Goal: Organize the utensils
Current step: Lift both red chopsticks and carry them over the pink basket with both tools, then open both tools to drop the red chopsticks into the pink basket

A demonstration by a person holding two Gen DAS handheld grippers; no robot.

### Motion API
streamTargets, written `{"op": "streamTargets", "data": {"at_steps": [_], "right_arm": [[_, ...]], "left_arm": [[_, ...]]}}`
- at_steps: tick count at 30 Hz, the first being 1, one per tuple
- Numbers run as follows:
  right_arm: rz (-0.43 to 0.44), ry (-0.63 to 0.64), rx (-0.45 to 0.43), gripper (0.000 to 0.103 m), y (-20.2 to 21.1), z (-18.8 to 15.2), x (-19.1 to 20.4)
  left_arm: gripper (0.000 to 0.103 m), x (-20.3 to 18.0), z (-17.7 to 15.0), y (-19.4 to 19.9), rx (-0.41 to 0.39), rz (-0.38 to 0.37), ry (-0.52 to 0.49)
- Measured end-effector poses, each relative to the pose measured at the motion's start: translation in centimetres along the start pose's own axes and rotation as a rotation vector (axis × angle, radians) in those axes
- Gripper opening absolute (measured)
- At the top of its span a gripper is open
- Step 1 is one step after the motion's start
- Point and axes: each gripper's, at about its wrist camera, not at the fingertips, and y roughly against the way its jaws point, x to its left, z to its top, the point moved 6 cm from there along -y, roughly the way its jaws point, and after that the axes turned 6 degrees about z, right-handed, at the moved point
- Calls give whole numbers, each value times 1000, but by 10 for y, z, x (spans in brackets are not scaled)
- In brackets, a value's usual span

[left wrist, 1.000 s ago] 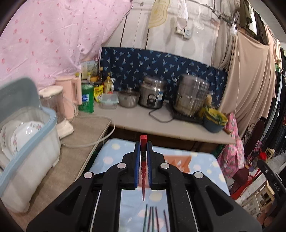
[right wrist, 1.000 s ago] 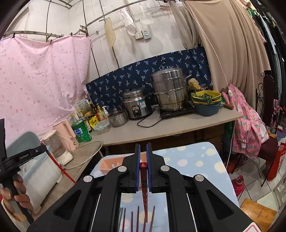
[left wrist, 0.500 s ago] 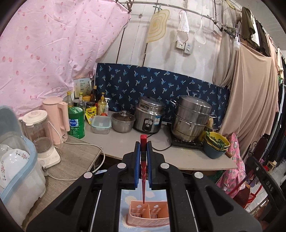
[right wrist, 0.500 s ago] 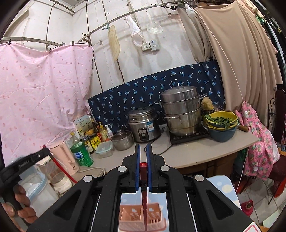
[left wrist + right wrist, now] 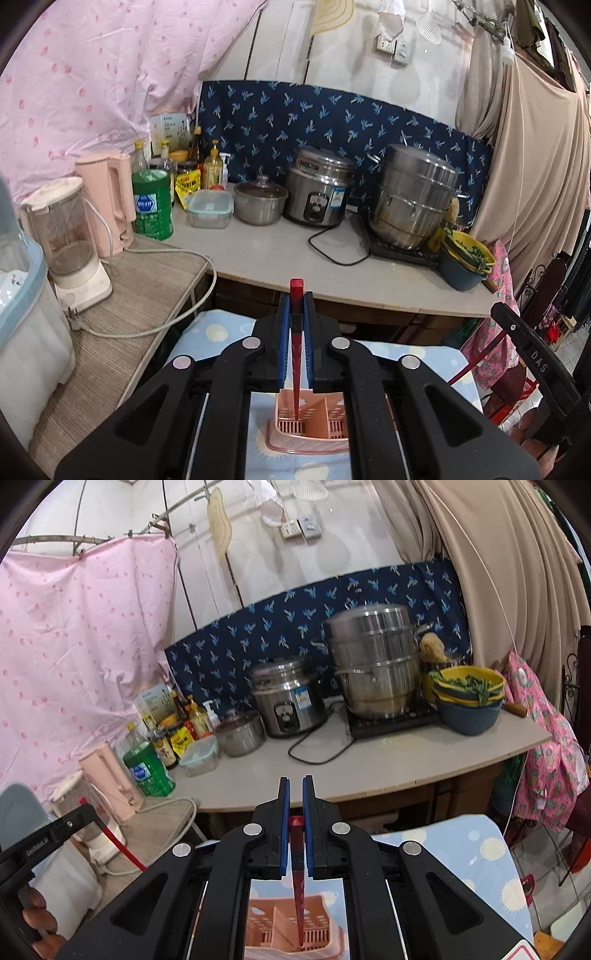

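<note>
Mid-task: dropping chopsticks into the holder. Left hand-held gripper (image 5: 295, 317) clenched on a red chopstick (image 5: 295, 354), thick end poking up past the blue pads, thin tip hanging down over the pink holder (image 5: 308, 428) on the spotted blue cloth (image 5: 218, 332). In that view the tip appears over the left compartment, near the divider; whether inside yet or only above cannot be told. Right hand-held gripper (image 5: 293, 801) likewise clenched, grasping a second red chopstick (image 5: 297, 878), its tip pointing down toward the same holder (image 5: 280, 923), seemingly at the back wall of one compartment. Both held near upright, tilted slightly.

Next move, by judgement: lower each tip well below the rim, inside one compartment and clear of the divider, then release so the sticks slide down and lean against the wall. Best to keep the two grippers apart while lowering, since both aim at one small basket. Risks: a tip catching in the slotted wall, or a light holder tipping under a sideways push.
</note>
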Motion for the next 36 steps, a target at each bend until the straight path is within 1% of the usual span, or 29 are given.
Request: {"op": "streamTargets", "data": {"at_steps": [4, 6, 8, 10, 11, 13, 15, 17, 19, 22, 29, 36], "right_arm": [[-12, -3, 28, 7, -7, -14, -8], [-22, -4, 24, 13, -5, -16, -10], [-26, -8, 13, 25, 0, -15, -12], [-29, -12, -5, 31, 8, -14, -13], [-29, -13, -12, 33, 13, -13, -13], [-30, -11, -27, 38, 24, -12, -13], [-29, -6, -41, 42, 38, -13, -11], [-30, 1, -48, 47, 52, -15, -10], [-33, 10, -48, 49, 67, -22, -9], [-25, -1, -31, 51, 88, -40, -8], [-46, -2, 41, 52, 131, -96, -8], [-58, 6, 132, 52, 157, -156, -2]], "left_arm": [[8, 5, -14, -10, 32, 8, 5], [8, 8, -18, -11, 37, 1, 17], [17, 13, -20, -10, 32, 7, 22], [36, 17, -22, -6, 21, 16, 32], [38, 19, -22, -3, 13, 20, 34], [39, 21, -22, 3, 2, 30, 28], [40, 26, -25, 11, 2, 34, 28], [43, 30, -28, 19, 6, 29, 33], [52, 36, -34, 30, -2, 40, 28], [54, 41, -47, 44, -8, 65, 3], [54, 56, -102, 69, 47, 93, -52], [54, 62, -162, 89, 116, 80, -98]]}}
